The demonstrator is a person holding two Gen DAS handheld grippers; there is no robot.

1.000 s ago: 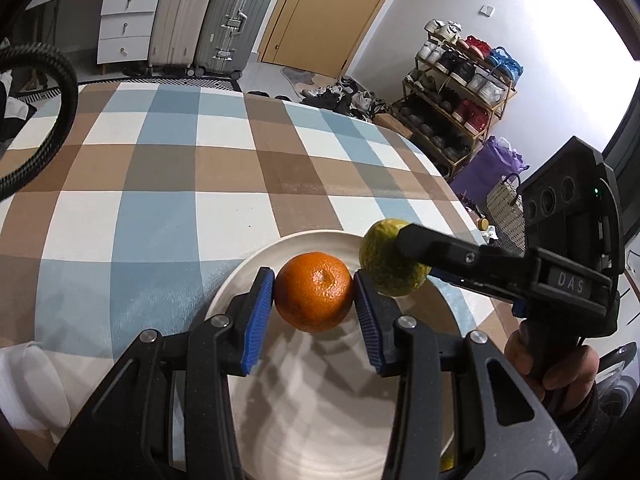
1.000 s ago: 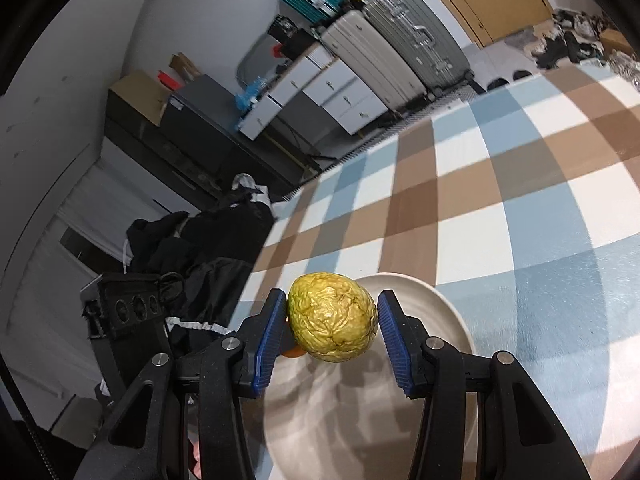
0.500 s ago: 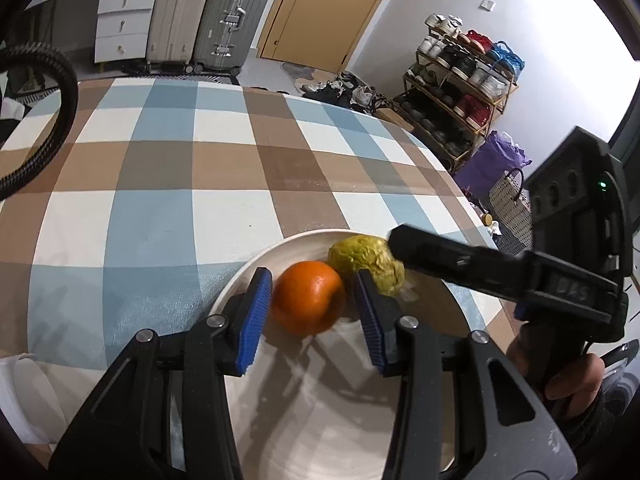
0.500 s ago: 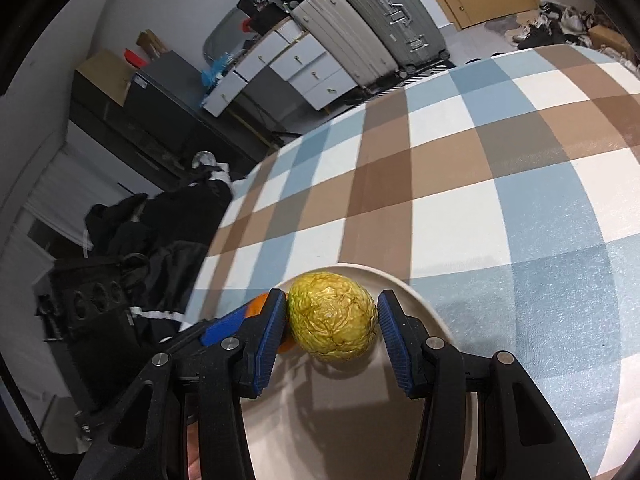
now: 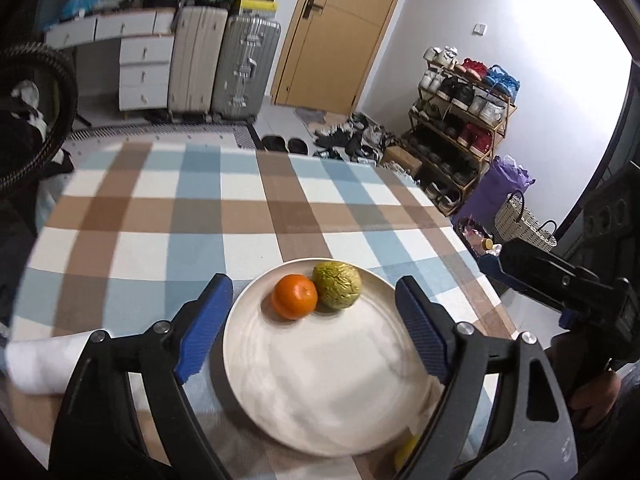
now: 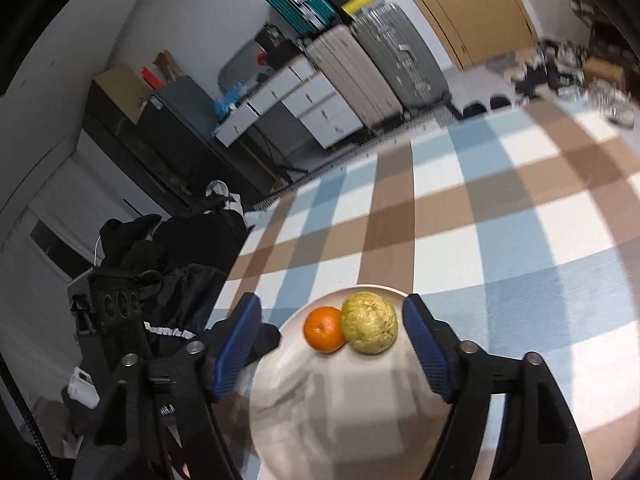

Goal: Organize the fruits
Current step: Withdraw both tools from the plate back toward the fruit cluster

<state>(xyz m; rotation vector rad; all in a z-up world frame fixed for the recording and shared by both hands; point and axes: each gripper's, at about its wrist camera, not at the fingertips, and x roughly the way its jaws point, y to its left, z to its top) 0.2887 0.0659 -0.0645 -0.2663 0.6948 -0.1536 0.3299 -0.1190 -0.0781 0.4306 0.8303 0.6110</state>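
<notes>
Left wrist view: both fruits sit touching near the plate's (image 5: pixel 248 344) far rim; the left gripper (image 5: pixel 316 328) and right gripper (image 6: pixel 332 350) are opening, nothing between their jaws. The orange (image 5: pixel 294 296) or the wrinkled yellow-green fruit (image 5: pixel 337 285) could roll off that rim if nudged.

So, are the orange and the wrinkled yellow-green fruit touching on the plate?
Touching. In the right wrist view the orange and the yellow-green fruit press side by side with no gap on the plate; the left wrist view agrees.
</notes>
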